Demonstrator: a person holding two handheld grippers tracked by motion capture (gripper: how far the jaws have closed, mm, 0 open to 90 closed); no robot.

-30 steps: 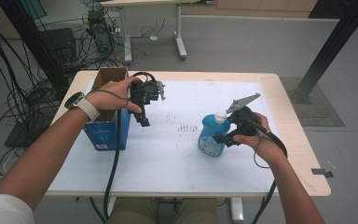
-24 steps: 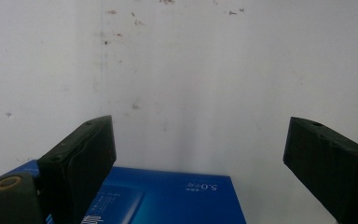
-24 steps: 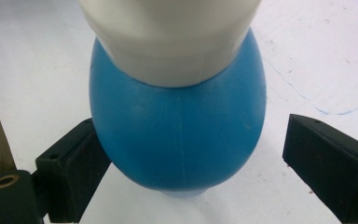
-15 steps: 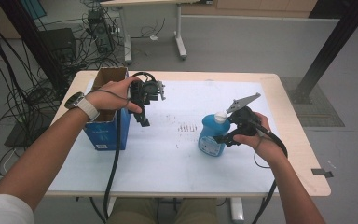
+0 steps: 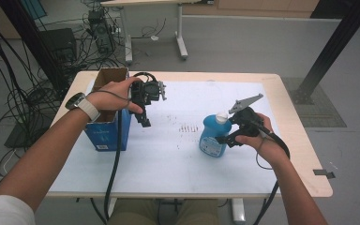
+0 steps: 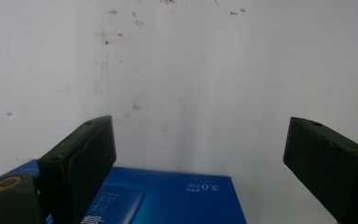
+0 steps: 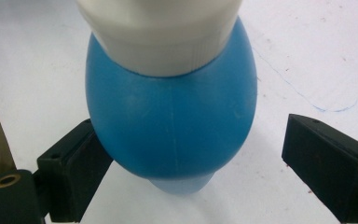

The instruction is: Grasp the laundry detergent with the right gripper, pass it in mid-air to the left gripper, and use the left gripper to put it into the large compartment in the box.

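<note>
So the blue detergent bottle (image 5: 213, 137) with the white cap is standing upright on the white counter (image 5: 168, 154), right of centre. The right claw (image 5: 224, 139) sits around its body, jaws spread wide, one jaw just beside the bottle and the other clearly off it, so not actually gripping. The left claw (image 5: 145, 119) hangs open with nothing in it, just beside the open blue cardboard box (image 5: 108, 133) at the counter's left edge

In the left gripper view, white print on the blue box (image 6: 168, 198) reads "5.0" upside down, followed by characters too small to make out.
</note>
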